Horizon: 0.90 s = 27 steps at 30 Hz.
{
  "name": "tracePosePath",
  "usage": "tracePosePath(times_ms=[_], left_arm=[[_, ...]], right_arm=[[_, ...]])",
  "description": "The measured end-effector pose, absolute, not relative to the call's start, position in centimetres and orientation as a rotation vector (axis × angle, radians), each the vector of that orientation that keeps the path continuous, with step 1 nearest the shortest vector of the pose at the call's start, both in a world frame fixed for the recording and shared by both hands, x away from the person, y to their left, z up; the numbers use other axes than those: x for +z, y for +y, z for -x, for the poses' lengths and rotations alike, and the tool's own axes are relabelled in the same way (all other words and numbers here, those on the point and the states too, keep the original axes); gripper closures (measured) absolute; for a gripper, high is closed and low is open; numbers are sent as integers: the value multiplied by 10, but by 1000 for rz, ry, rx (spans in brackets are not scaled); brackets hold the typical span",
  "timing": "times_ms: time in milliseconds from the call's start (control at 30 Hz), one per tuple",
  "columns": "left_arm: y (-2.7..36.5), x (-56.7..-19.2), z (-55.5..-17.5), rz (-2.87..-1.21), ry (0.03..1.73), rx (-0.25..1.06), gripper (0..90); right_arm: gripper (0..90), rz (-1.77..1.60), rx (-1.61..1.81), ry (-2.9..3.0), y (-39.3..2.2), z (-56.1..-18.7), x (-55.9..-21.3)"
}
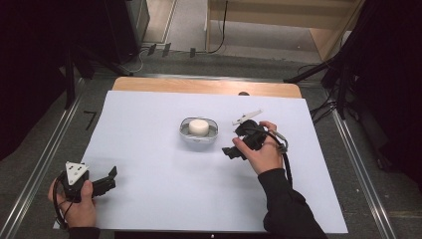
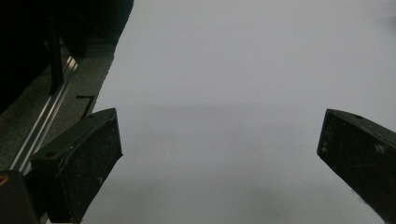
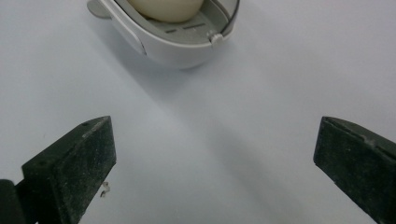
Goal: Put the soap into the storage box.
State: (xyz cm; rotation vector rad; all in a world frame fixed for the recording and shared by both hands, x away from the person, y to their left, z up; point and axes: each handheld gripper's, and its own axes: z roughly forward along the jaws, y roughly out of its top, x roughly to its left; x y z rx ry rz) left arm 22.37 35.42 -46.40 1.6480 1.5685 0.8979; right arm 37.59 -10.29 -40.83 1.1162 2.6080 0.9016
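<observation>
Covering nearly the whole table (image 1: 209, 85), a white sheet (image 1: 149, 199) gives a plain work surface; bare wood shows at the far edge alone. Near the sheet's middle sits a grey soap dish (image 1: 185, 130), an oval tray with a slotted floor, presumably for drainage. On that floor, inside the rim, lies the soap bar (image 1: 198, 127), cream and rounded, apparently already seated in its place.

Right gripper (image 1: 233, 152): just beside the dish, to its right, jaws released and spread wide, nothing between them; its own view looks straight at the dish's near wall (image 3: 177, 49). Judgement: placing done, hand clear of the dish.

Left gripper (image 1: 110, 178): parked at the near left corner, well apart from the dish, jaws likewise spread and empty over bare sheet (image 2: 224, 93), probably idle because one hand suffices.
</observation>
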Motion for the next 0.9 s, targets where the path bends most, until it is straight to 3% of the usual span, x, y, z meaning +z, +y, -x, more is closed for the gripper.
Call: tracePosePath(times_ms=[900], left_arm=[[354, -464, -224, -1648, 1568, 903, 1]], right_arm=[[0, -1207, 972, 2477, -187, -336, -447]])
